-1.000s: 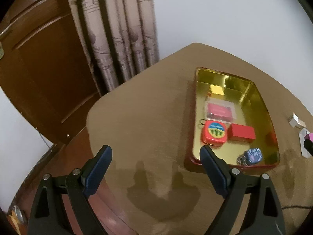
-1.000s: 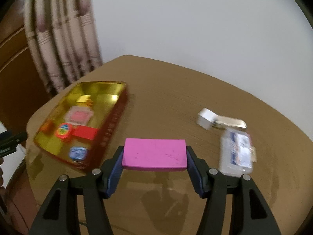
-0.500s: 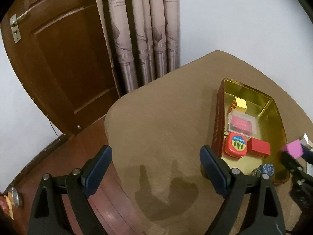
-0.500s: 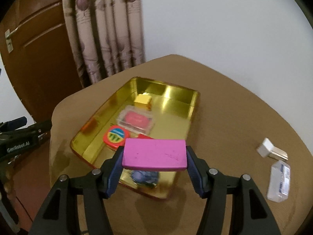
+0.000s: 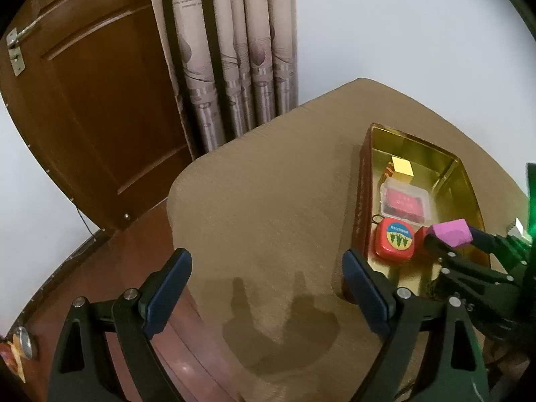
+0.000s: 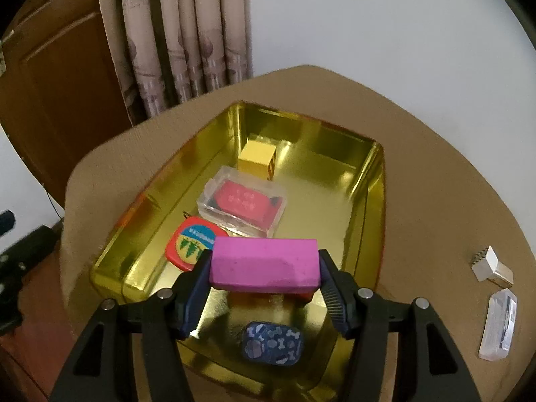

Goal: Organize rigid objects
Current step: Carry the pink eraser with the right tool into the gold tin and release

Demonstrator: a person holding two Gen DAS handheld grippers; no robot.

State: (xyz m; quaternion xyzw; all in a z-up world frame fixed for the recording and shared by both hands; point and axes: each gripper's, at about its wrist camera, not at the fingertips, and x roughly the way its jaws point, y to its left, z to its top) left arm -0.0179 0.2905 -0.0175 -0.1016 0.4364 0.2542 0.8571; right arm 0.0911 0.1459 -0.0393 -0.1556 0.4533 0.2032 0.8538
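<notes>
In the left wrist view the left hand-held gripper (image 5: 266, 296) hangs with its jaws spread wide and nothing between them, over the bare brown desk (image 5: 268, 184) near its rounded corner. The gold tray (image 5: 365, 181) sits at the right, its near end cut off behind the gripper's right finger and the right hand-held gripper (image 5: 449, 239), which reaches in from the picture's edge with the pink block (image 5: 452, 232) clamped in it. The block covers most of a red box behind it. The round label on the red tape measure (image 5: 393, 243) carries writing too small to read, as does the clear case (image 5: 405, 201) with its red insert. In the right wrist view the pink block (image 6: 264, 264) is pinched end to end between both pads, over the tray's (image 6: 375, 201) near half. It hides part of the tape measure (image 6: 189, 243) and nearly all of the red box (image 6: 303, 294). The blue patterned case (image 6: 273, 343) lies below it, and a yellow cube (image 6: 258, 160) stands at the far end. Off the tray, a white adapter (image 6: 490, 264) and a clear plastic case (image 6: 499, 325) lie on the desk, their print blurred.
</notes>
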